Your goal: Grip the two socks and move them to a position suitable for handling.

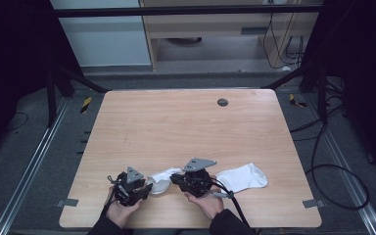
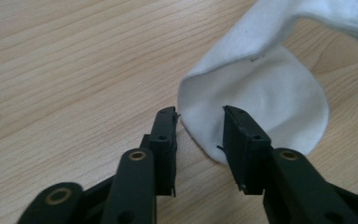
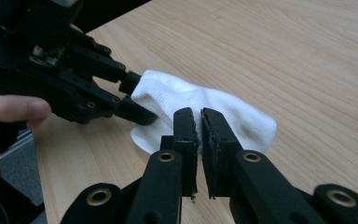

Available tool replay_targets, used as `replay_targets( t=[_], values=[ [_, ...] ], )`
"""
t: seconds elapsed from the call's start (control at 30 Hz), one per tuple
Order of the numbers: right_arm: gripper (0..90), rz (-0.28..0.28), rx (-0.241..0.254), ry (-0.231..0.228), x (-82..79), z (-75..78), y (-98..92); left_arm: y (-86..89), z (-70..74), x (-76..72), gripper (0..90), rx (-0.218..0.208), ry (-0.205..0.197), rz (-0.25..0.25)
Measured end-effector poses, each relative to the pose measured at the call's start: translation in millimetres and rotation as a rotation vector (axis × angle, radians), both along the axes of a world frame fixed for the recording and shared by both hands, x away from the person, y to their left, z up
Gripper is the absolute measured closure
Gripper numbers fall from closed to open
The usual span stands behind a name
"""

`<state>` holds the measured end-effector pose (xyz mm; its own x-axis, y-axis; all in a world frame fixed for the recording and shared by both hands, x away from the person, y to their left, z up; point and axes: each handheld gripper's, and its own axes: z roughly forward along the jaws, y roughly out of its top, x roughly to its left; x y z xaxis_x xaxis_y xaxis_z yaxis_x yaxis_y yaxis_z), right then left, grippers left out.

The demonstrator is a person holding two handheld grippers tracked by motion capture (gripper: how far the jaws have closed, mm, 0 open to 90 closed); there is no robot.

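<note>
White sock [image 3: 205, 109] pinched in right claw [image 3: 199, 116], its edge between spread left claw [image 2: 199, 114] jaws

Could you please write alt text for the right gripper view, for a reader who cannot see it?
The right tongs, seen from behind, are nearly shut, pinching a white sock lifted slightly off a light wooden table. At upper left, the left tongs, held in a hand, reach the sock's other end.
</note>
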<state>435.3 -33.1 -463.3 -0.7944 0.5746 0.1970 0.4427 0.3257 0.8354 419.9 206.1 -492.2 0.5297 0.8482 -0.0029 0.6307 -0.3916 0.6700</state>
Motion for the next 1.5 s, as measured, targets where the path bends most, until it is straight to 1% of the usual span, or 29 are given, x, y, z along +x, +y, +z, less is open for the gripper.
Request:
replay_targets(
  t=[0.07,0.1,0.2,0.23,0.27,0.3,0.4,0.43,0.53,0.57,0.6,0.63,0.67,0.7,0.77,0.93,1.03,1.13,1.17,1.2,1.23,1.27,1.3,1.33,1.37,1.4,1.43,1.47,1.5],
  values=[
    [84.7,-0.002,0.007,-0.003,0.6,1.3,2.1,-0.6,-0.2,0.8,72.1,-0.004,0.003,-0.005],
    [84.7,-0.007,0.015,0.004,1.3,1.9,3.9,-1.8,-0.6,0.9,74.3,-0.006,0.001,-0.008],
    [84.7,-0.011,0.017,0.002,2.2,2.2,5.2,-2.9,-0.5,1.0,79.5,-0.008,0.005,-0.013],
    [84.7,-0.019,0.018,0.008,2.6,2.4,6.0,-3.4,-0.8,1.5,81.5,-0.021,0.011,-0.017],
    [84.7,-0.019,0.018,0.008,2.6,2.4,6.0,-3.4,-0.8,1.5,83.8,-0.021,0.011,-0.017],
    [84.6,-0.023,0.026,0.004,4.6,2.7,5.5,-3.3,-0.6,2.2,85.2,-0.023,0.016,-0.028],
    [84.5,-0.045,0.037,0.007,7.8,4.2,3.4,-3.4,0.0,2.7,87.3,-0.014,0.017,-0.036],
    [84.4,-0.057,0.039,0.009,9.2,4.5,2.7,-3.1,0.7,3.3,87.8,-0.006,0.018,-0.049],
    [84.1,-0.096,0.052,0.022,15.8,3.7,0.5,-2.8,1.4,4.1,88.5,-0.003,0.021,-0.060],
    [84.1,-0.112,0.056,0.033,18.6,2.9,0.1,-2.7,1.6,4.2,88.6,-0.001,0.021,-0.063],
    [84.1,-0.112,0.056,0.033,18.6,2.9,0.1,-2.7,1.6,4.2,88.7,-0.001,0.021,-0.063],
    [83.9,-0.148,0.056,0.044,24.7,0.0,-0.6,-2.8,2.0,4.1,88.7,0.004,0.022,-0.069],
    [83.9,-0.148,0.056,0.044,24.7,0.0,-0.6,-2.8,2.0,4.1,88.8,0.004,0.022,-0.069],
    [83.8,-0.180,0.054,0.046,30.5,-3.3,-0.1,-3.1,2.7,4.0,88.9,0.008,0.021,-0.077],
    [83.6,-0.209,0.045,0.046,37.1,-7.3,1.4,-2.7,3.5,4.3,88.9,0.021,0.016,-0.090],
    [83.1,-0.290,0.031,0.050,53.0,-14.9,6.0,-2.2,5.8,4.2,89.0,0.025,0.001,-0.093],
    [82.8,-0.311,0.020,0.052,60.8,-19.9,9.3,-1.0,6.4,5.0,89.1,0.031,0.001,-0.097],
    [82.1,-0.322,0.011,0.056,65.0,-23.3,12.7,-0.4,5.6,6.9,89.1,0.037,0.003,-0.096],
    [78.7,-0.326,0.005,0.050,69.4,-26.3,15.7,-0.1,5.4,7.7,89.1,0.037,-0.001,-0.091],
    [78.7,-0.326,0.005,0.050,69.4,-26.3,15.7,-0.1,5.4,7.7,89.1,0.037,-0.001,-0.091],
    [73.0,-0.332,-0.004,0.032,72.6,-28.0,17.7,1.1,5.6,8.5,89.1,0.037,-0.007,-0.084],
    [71.6,-0.330,-0.011,0.027,73.6,-28.2,18.1,2.1,5.7,8.9,89.0,0.032,-0.012,-0.079],
    [69.7,-0.327,-0.021,0.011,74.3,-28.2,17.5,2.1,5.7,8.9,88.8,0.032,-0.012,-0.079],
    [67.6,-0.329,-0.028,-0.006,74.3,-27.9,16.6,3.4,5.8,9.2,88.4,0.025,-0.022,-0.063],
    [65.7,-0.327,-0.034,-0.017,74.0,-27.0,15.3,4.9,5.6,9.4,87.4,0.008,-0.029,-0.047],
    [65.7,-0.327,-0.034,-0.017,74.0,-27.0,15.3,6.8,5.8,9.6,87.4,0.000,-0.032,-0.039],
    [63.7,-0.327,-0.038,-0.035,73.7,-24.8,12.4,8.9,6.3,9.4,80.1,-0.012,-0.046,-0.006],
    [63.7,-0.327,-0.038,-0.035,73.7,-24.8,12.4,8.9,6.3,9.4,77.3,-0.012,-0.046,-0.006],
    [61.8,-0.320,-0.035,-0.042,74.6,-23.0,9.7,10.8,8.4,8.5,73.4,-0.042,-0.053,0.012]
  ],
)
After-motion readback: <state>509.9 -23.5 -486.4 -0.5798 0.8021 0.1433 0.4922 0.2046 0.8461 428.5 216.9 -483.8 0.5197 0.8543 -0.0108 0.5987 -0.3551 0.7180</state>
